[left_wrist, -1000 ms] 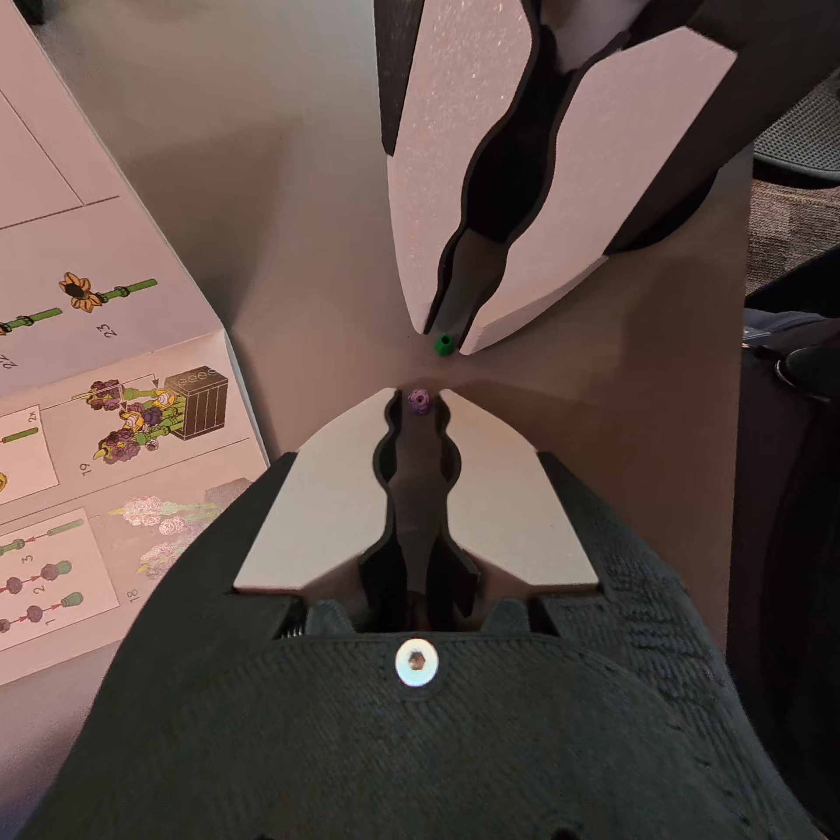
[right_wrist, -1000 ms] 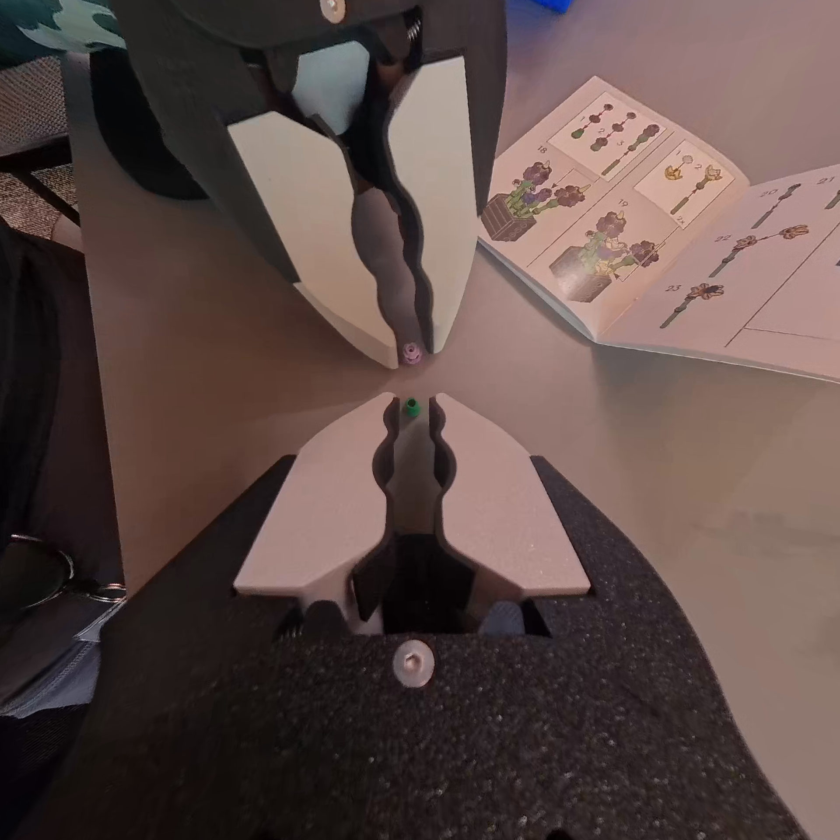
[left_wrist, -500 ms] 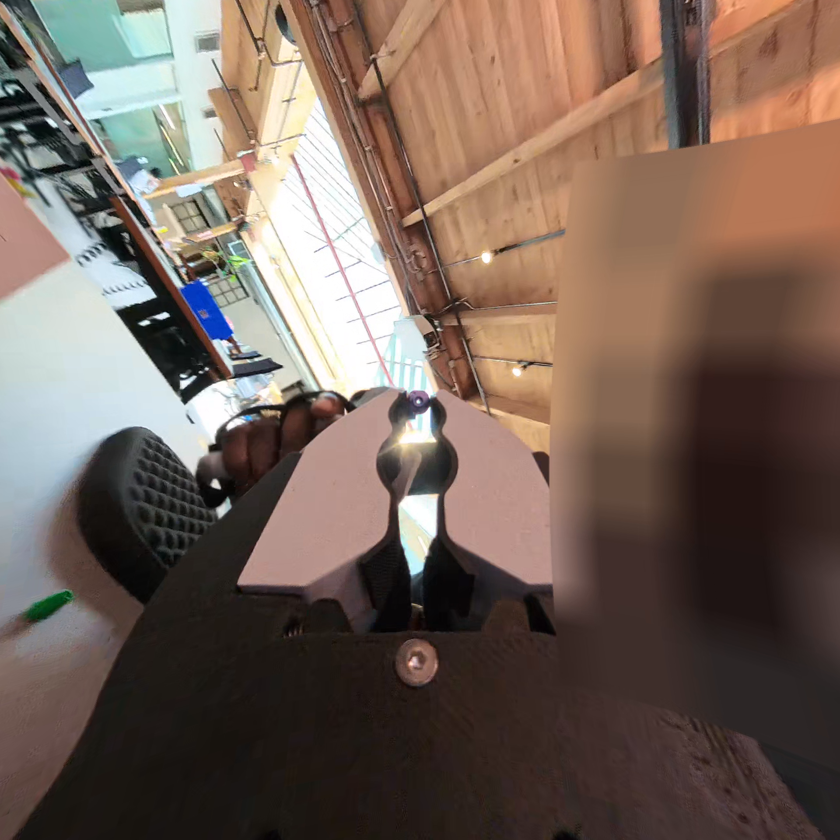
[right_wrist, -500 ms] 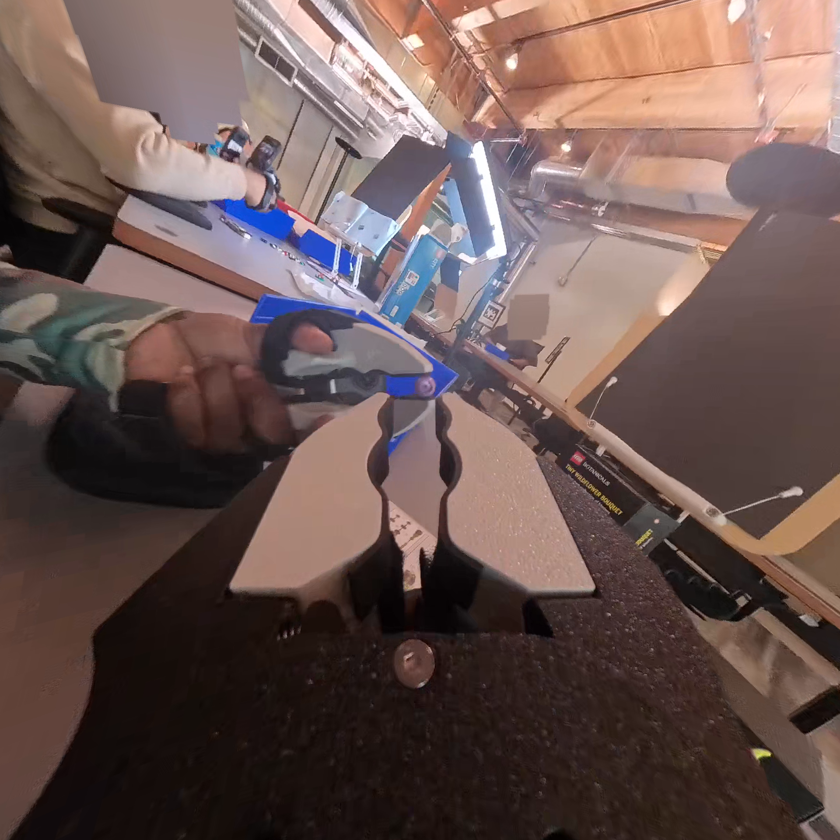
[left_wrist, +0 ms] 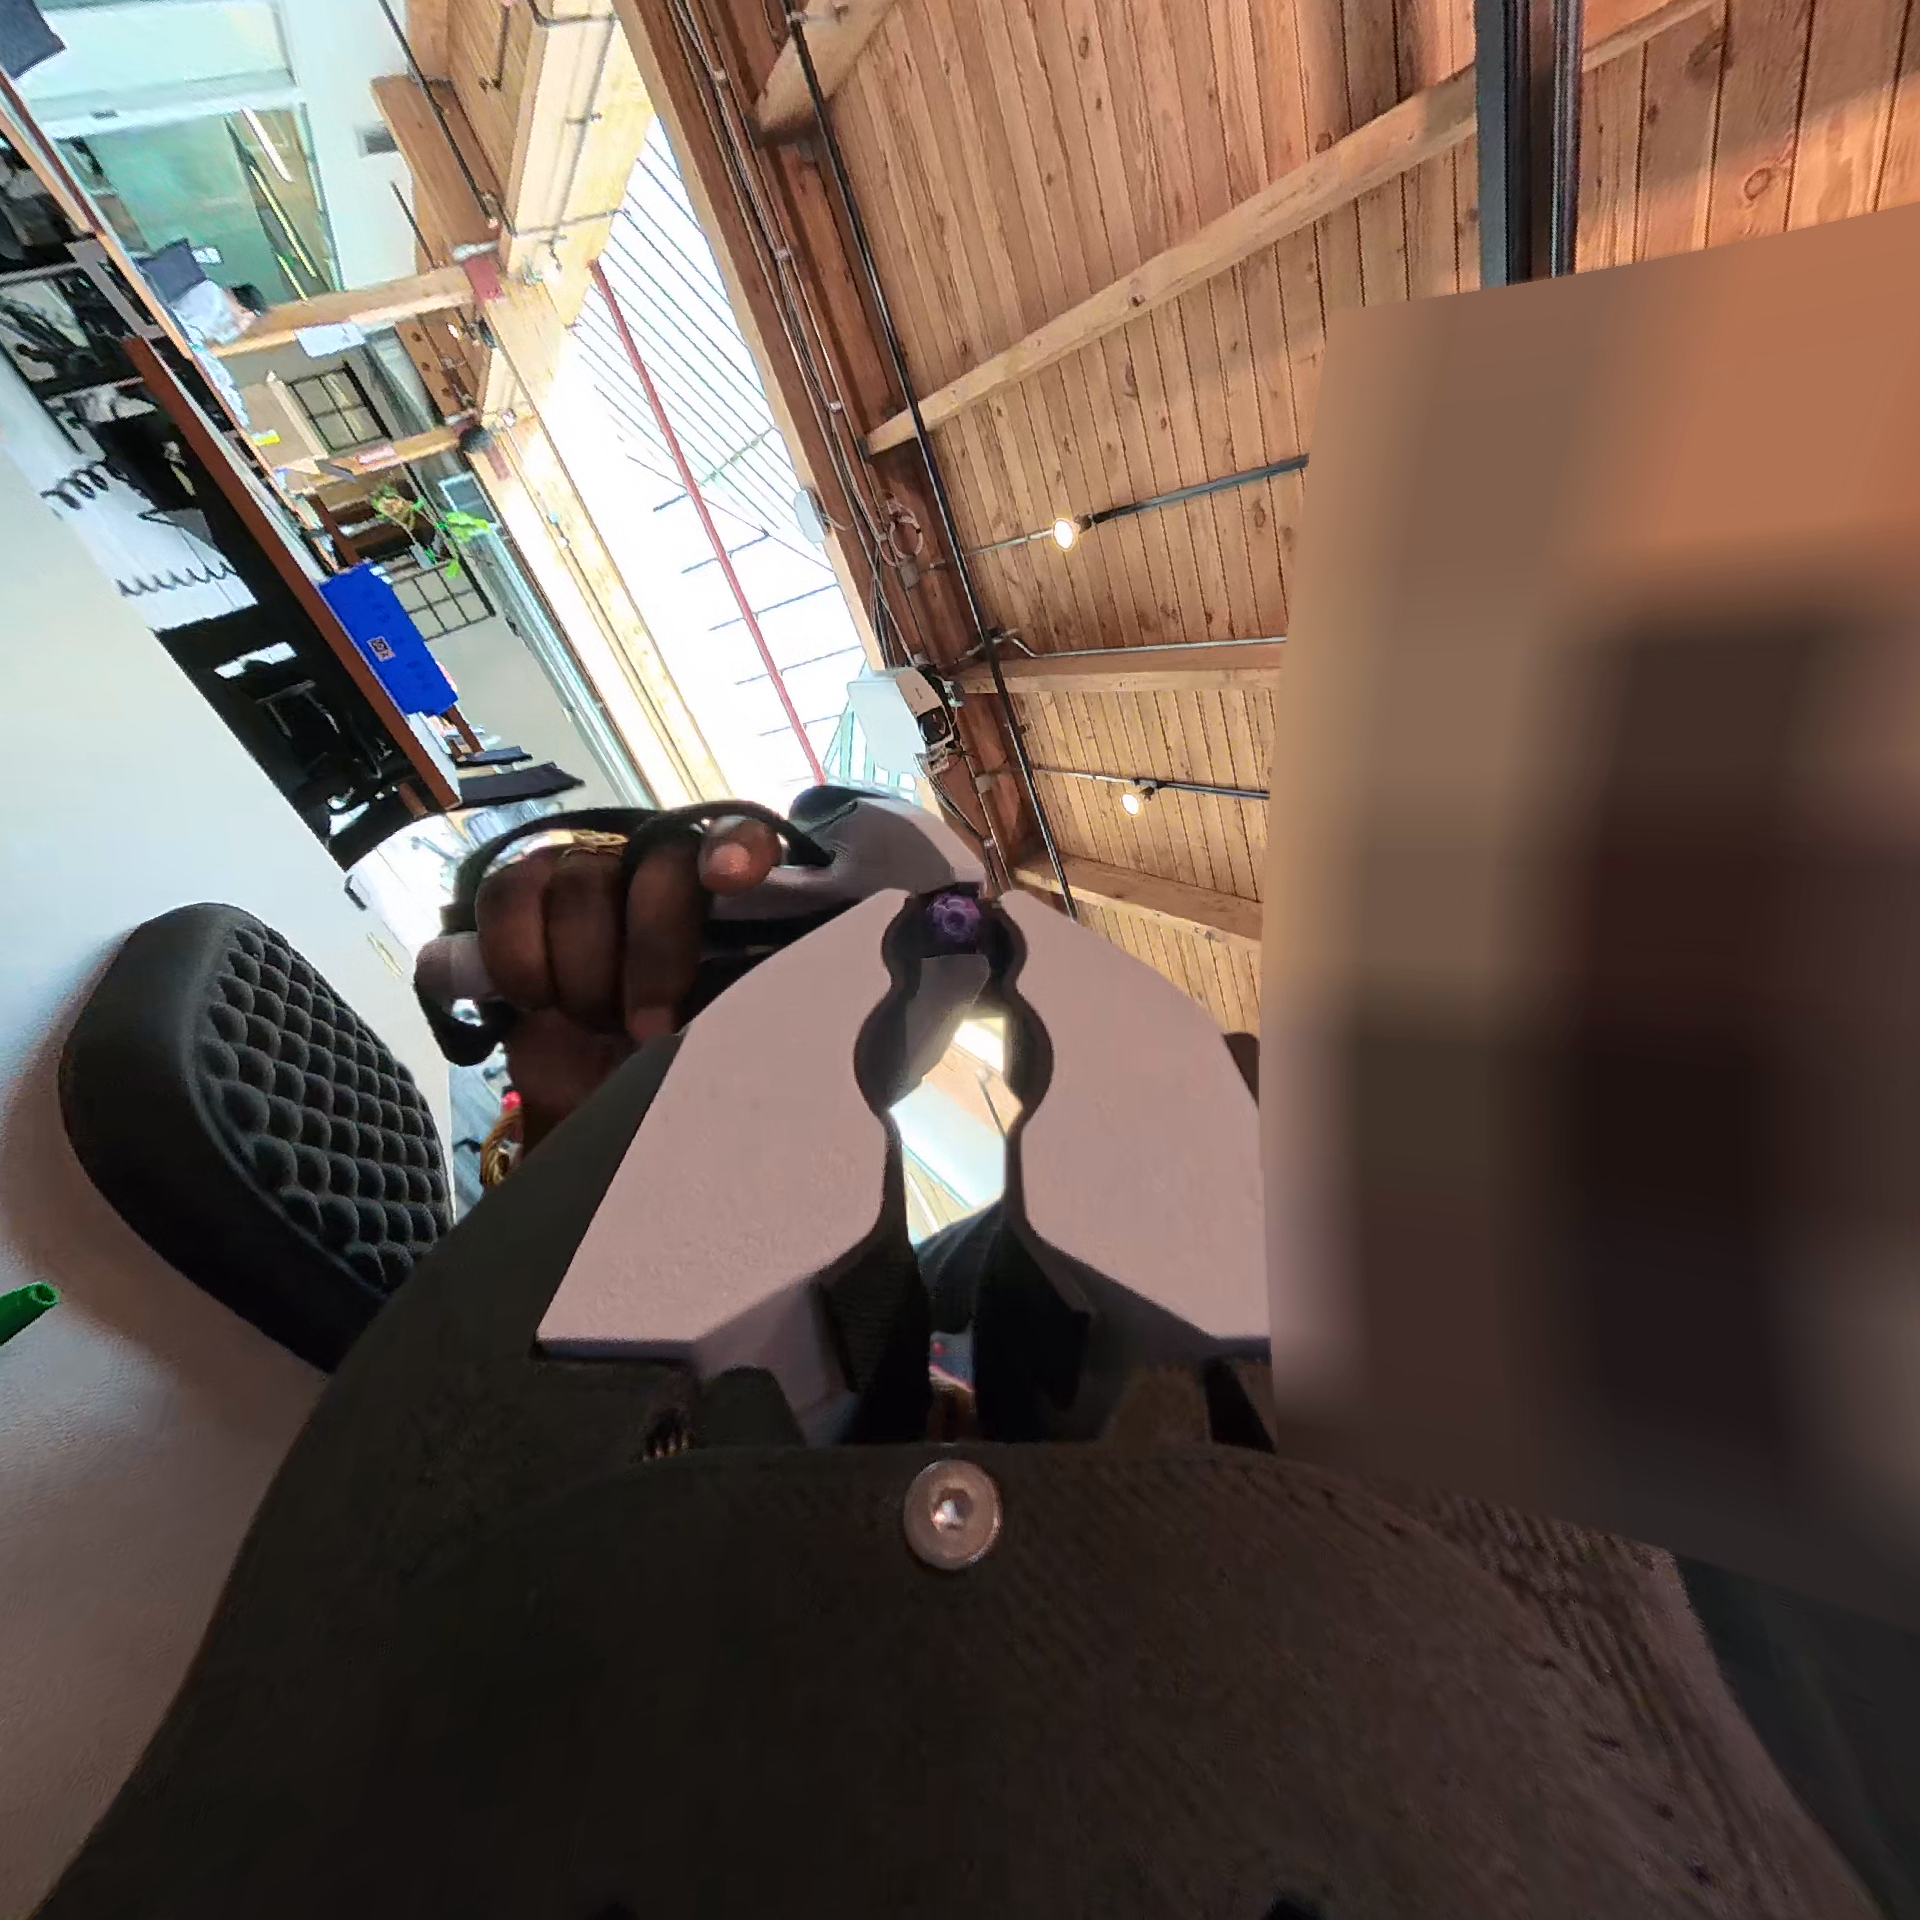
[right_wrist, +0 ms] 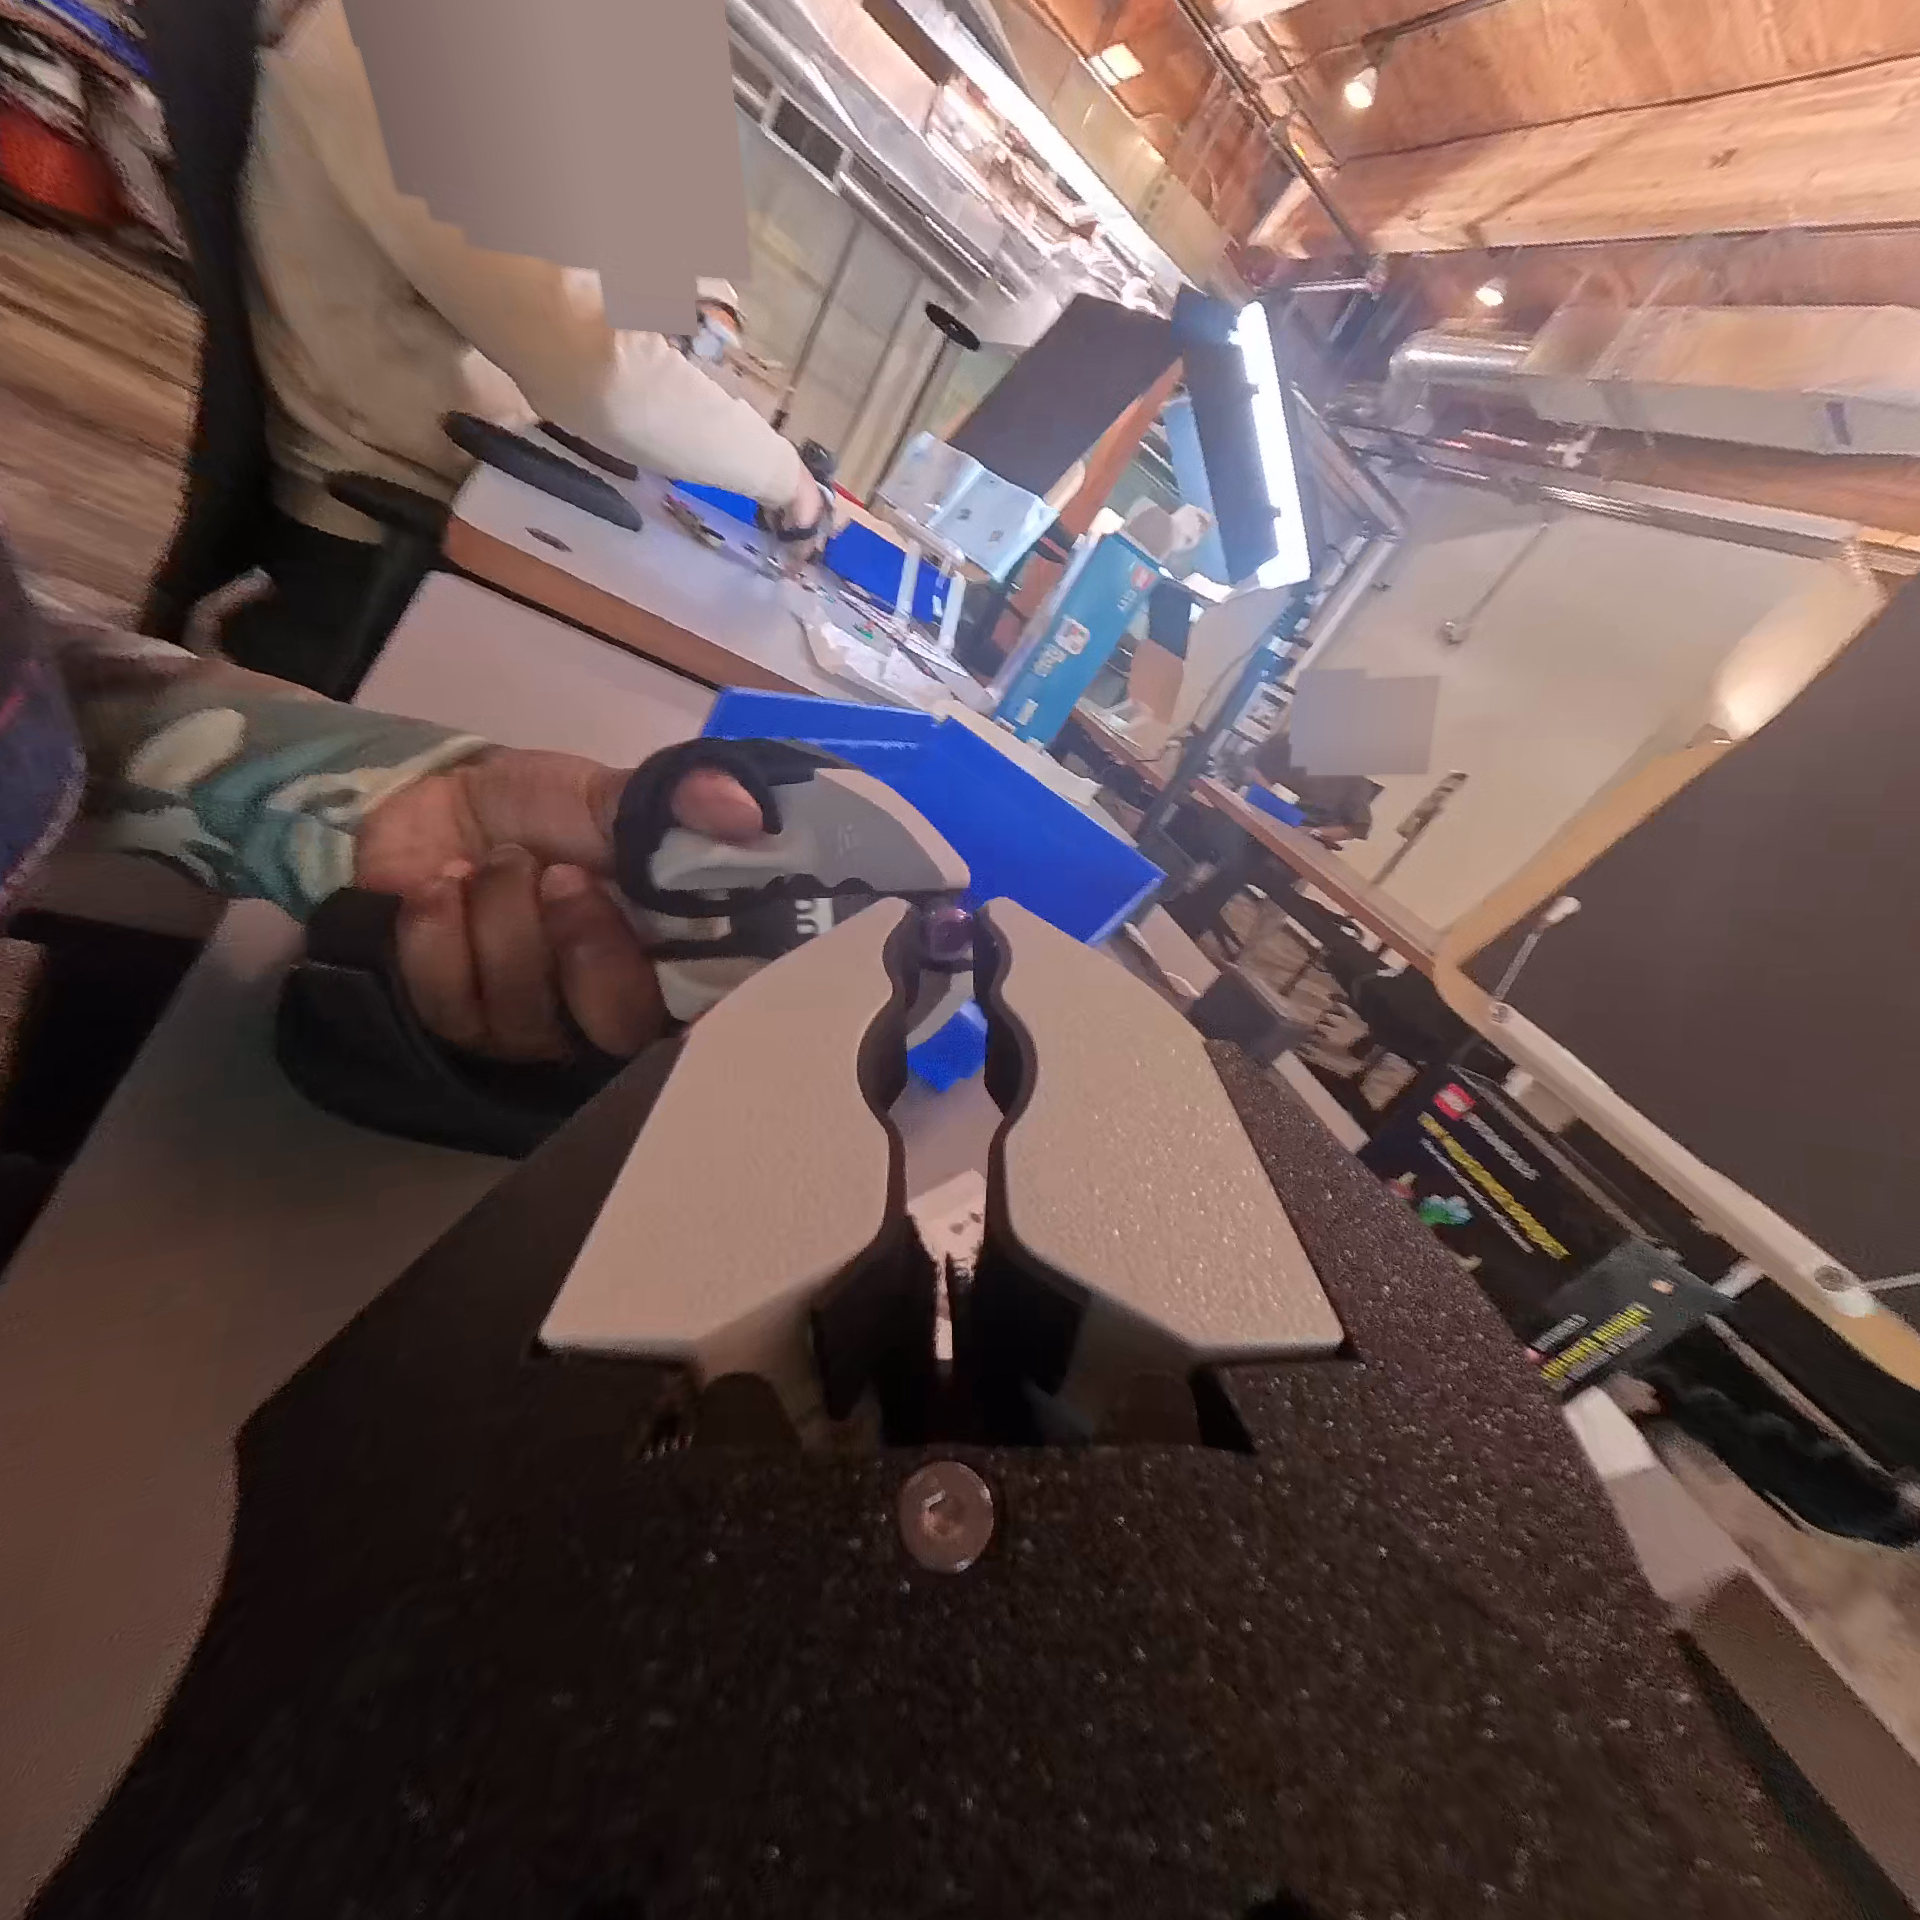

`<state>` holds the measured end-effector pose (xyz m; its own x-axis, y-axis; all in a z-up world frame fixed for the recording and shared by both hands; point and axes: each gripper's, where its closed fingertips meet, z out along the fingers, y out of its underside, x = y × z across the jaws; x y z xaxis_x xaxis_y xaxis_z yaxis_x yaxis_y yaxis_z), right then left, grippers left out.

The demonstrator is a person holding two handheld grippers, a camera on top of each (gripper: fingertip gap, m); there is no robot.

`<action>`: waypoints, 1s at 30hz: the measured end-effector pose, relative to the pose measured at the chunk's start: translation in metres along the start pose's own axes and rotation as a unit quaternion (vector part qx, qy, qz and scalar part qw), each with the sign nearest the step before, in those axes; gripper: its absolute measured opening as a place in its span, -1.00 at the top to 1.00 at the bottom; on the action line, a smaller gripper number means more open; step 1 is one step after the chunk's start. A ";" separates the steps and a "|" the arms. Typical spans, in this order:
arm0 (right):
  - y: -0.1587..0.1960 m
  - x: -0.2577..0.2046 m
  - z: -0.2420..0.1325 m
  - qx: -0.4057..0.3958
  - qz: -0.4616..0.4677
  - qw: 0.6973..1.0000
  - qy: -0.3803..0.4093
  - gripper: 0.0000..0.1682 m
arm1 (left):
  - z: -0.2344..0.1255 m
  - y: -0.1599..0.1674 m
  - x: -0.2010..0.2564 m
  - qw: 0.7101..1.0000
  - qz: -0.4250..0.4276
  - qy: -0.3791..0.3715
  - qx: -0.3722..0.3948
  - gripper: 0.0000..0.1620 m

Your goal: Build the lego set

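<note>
- While both grippers are lifted and point toward each other, the left gripper [left_wrist: 954, 920] pinches a small purple flower piece [left_wrist: 954, 918] at its fingertips.
- Seen from the right wrist, the same purple flower piece [right_wrist: 943, 928] sits at the tips of the right gripper [right_wrist: 940, 925]; whether these fingers press on it I cannot tell.
- Each hand [right_wrist: 499, 894] squeezes its gripper handle.
- At the left edge, a green stem piece [left_wrist: 26, 1311] lies on the white table [left_wrist: 114, 1558], well apart from the grippers.
</note>
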<state>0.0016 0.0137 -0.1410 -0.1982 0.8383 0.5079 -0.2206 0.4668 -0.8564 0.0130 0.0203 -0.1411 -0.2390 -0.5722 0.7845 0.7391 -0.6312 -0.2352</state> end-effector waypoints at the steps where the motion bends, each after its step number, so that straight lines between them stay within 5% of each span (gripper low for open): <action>1: -0.003 -0.002 -0.001 0.010 0.011 1.000 -0.014 0.88 | 0.000 0.002 0.002 1.000 0.000 0.005 -0.011 0.78; 10: -0.011 -0.008 -0.003 0.039 0.047 0.995 -0.084 0.89 | -0.001 0.013 0.005 0.995 0.016 -0.017 -0.096 0.82; 30: 0.005 0.000 -0.016 -0.017 0.074 0.994 -0.079 0.84 | -0.008 0.003 0.011 0.993 0.079 0.005 -0.083 0.88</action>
<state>0.0160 0.0203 -0.1466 -0.3746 0.8452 0.3812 -0.1450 0.3526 -0.9245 0.0076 0.0081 -0.1373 -0.1346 -0.6758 0.7247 0.6538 -0.6101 -0.4476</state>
